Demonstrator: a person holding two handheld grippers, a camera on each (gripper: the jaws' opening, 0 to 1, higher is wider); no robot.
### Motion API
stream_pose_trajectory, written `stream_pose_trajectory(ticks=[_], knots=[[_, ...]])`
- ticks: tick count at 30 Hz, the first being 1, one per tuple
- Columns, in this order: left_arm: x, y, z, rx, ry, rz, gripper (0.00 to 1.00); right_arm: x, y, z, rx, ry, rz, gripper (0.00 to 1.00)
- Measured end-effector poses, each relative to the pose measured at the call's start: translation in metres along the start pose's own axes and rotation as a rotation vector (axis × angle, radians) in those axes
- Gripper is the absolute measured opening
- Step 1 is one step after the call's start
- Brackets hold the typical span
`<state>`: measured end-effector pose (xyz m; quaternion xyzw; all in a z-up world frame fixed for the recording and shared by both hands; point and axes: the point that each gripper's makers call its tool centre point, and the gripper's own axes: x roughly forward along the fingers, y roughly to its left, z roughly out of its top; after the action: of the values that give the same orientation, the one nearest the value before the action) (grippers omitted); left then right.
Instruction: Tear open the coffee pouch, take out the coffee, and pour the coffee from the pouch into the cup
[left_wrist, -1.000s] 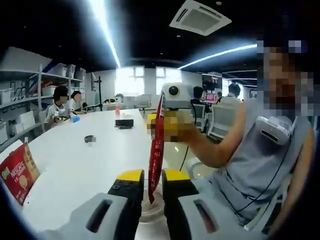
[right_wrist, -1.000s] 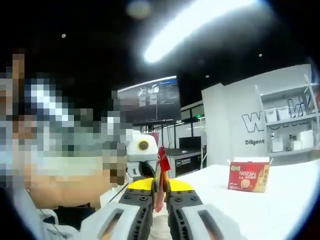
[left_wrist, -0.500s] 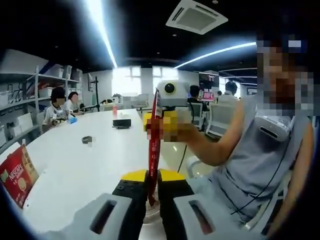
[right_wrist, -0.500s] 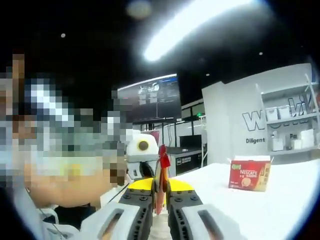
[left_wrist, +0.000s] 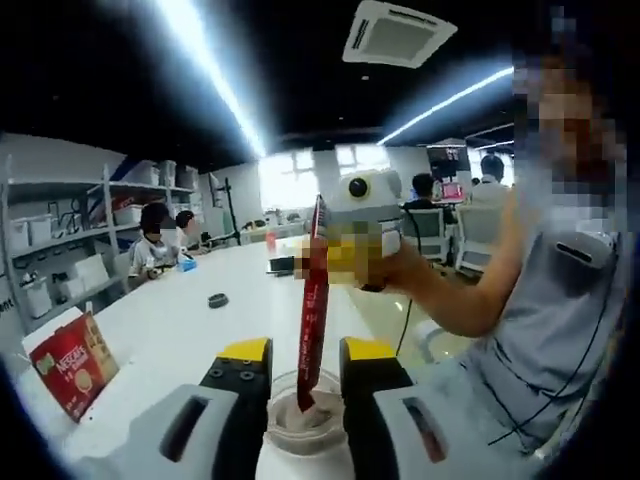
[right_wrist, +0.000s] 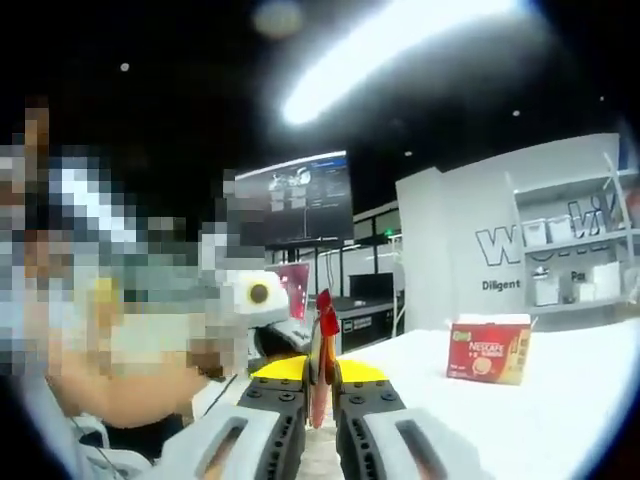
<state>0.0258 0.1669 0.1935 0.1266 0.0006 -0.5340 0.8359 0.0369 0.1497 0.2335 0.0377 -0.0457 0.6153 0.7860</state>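
A long red coffee pouch (left_wrist: 313, 300) hangs upright, its top pinched in my right gripper (left_wrist: 325, 250), which is held up ahead. Its lower end dips into a clear cup (left_wrist: 305, 430) with something pale brown inside, standing on the white table between my left jaws. My left gripper (left_wrist: 305, 355) is open, one jaw on each side of the pouch and apart from it. In the right gripper view, my right gripper (right_wrist: 320, 375) is shut on the red pouch (right_wrist: 321, 360), and the left gripper's body (right_wrist: 255, 295) shows behind it.
A red Nescafe box (left_wrist: 70, 365) (right_wrist: 487, 352) stands on the long white table (left_wrist: 180, 320). A small dark object (left_wrist: 217, 299) lies farther along the table. Two people (left_wrist: 160, 235) sit at its far end by shelves. The person holding the grippers (left_wrist: 540, 300) is at right.
My left jaws, closed around the pouch half a second ago, have spread apart. The left view has dipped, so the cup shows more fully. The right gripper keeps its hold.
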Motion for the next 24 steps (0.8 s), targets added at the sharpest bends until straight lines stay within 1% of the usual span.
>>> stream_pose_trajectory(ticks=[1,2,3,4,5,6,8,10,12,13,14,15,16,17,18,19,21,22,24], knots=[[-0.002,-0.001,0.004,0.020,-0.021,0.039,0.32,-0.001,0.001,0.000,-0.004,-0.004,-0.008,0.10],[-0.003,-0.006,0.007,0.018,-0.043,0.062,0.34,-0.001,0.001,0.000,-0.007,-0.010,-0.019,0.10],[-0.005,-0.013,0.012,0.007,-0.077,0.085,0.36,-0.002,0.002,0.000,-0.009,-0.019,-0.029,0.10],[-0.007,-0.015,0.015,0.019,-0.102,0.120,0.37,-0.002,0.004,0.001,-0.013,-0.031,-0.039,0.10],[-0.010,-0.013,0.016,0.038,-0.108,0.164,0.37,-0.002,0.006,0.001,-0.016,-0.040,-0.046,0.10],[-0.012,-0.010,0.014,0.066,-0.097,0.216,0.37,-0.001,0.006,0.002,-0.018,-0.043,-0.051,0.10],[-0.017,-0.002,0.013,0.111,-0.076,0.343,0.37,0.000,0.006,0.001,-0.037,-0.043,-0.078,0.10],[-0.014,-0.003,0.014,0.137,-0.077,0.416,0.37,-0.001,0.008,0.001,-0.046,-0.049,-0.097,0.10],[-0.008,-0.004,0.013,0.216,-0.054,0.485,0.36,-0.001,0.011,0.002,-0.047,-0.064,-0.103,0.10],[-0.005,-0.005,0.011,0.231,-0.038,0.503,0.36,-0.002,0.012,0.002,-0.049,-0.068,-0.107,0.10],[-0.003,-0.001,0.007,0.263,-0.002,0.556,0.36,-0.001,0.013,0.002,-0.051,-0.069,-0.108,0.10],[-0.001,0.000,0.006,0.311,0.016,0.599,0.35,0.000,0.014,0.001,-0.052,-0.065,-0.108,0.10],[0.000,0.000,0.005,0.320,0.020,0.611,0.35,0.001,0.015,-0.001,-0.053,-0.062,-0.108,0.10],[0.000,0.000,0.005,0.327,0.014,0.637,0.33,0.002,0.015,-0.002,-0.055,-0.056,-0.109,0.10],[0.001,0.001,0.007,0.335,0.004,0.650,0.31,0.003,0.016,-0.005,-0.060,-0.046,-0.110,0.10],[0.003,-0.002,0.009,0.340,0.003,0.646,0.30,0.003,0.016,-0.006,-0.063,-0.043,-0.112,0.10],[0.006,-0.003,0.011,0.341,-0.004,0.637,0.28,0.002,0.016,-0.008,-0.064,-0.039,-0.112,0.10],[0.005,-0.002,0.012,0.344,-0.011,0.656,0.26,0.002,0.017,-0.009,-0.056,-0.043,-0.106,0.10],[0.004,-0.001,0.012,0.352,-0.012,0.672,0.24,0.002,0.018,-0.009,-0.058,-0.043,-0.107,0.10]])
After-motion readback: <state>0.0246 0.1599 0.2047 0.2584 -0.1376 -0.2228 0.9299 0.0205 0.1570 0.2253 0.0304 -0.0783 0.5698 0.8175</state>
